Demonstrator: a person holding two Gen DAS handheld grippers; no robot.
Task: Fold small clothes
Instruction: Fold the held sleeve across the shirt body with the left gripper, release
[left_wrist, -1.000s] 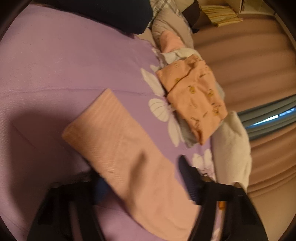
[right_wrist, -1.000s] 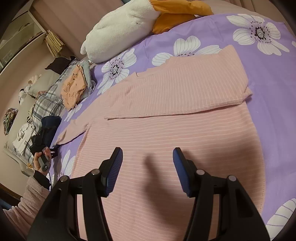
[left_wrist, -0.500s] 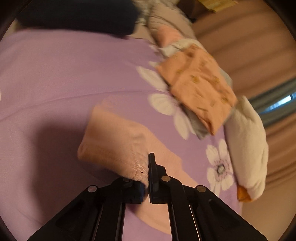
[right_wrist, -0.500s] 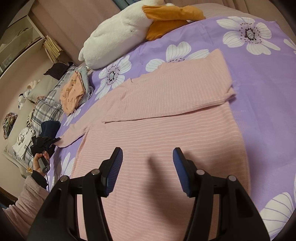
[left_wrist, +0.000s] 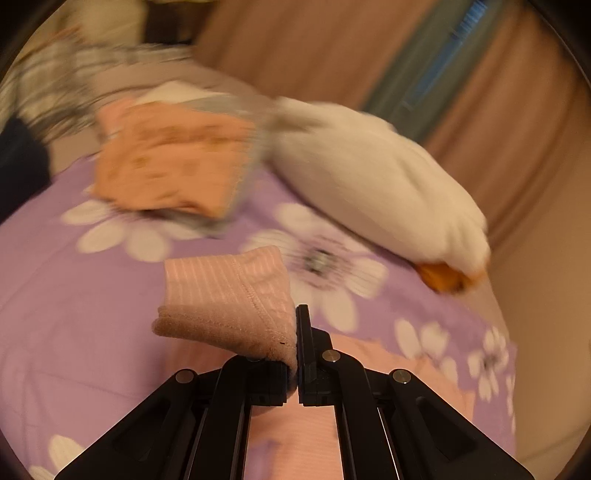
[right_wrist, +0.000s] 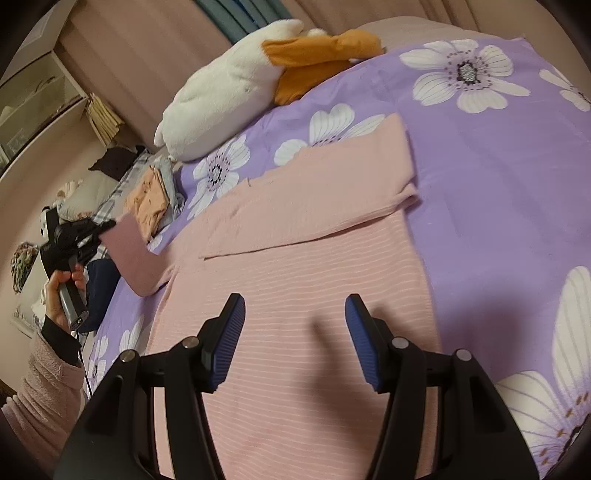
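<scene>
- Bedspread (right_wrist: 480, 192): purple with white flowers, spread under everything here.
- Pink striped top (right_wrist: 295, 295): lies flat on the bedspread, directly below my right gripper. Its far sleeve (right_wrist: 332, 184) is folded across the chest. Its near sleeve (left_wrist: 229, 295) is lifted off the bed by the cuff.
- Plush duck (right_wrist: 236, 85): white body with orange parts, lying along the bed's far edge beside the curtain.
- Stack of folded clothes (right_wrist: 149, 203): an orange printed piece on top, at the bed's corner, near the duck's white end.
- My right gripper (right_wrist: 295, 339): jaws standing apart, blue pads bare, hanging over the top's body and gripping nothing.
- My left gripper (left_wrist: 297, 343): jaws clamped tight on the near sleeve's cuff, the fabric bunched up to the left of the fingers.
- My left hand (right_wrist: 61, 291): wrapped round the gripper's handle, a fleecy pink cuff at the wrist.
</scene>
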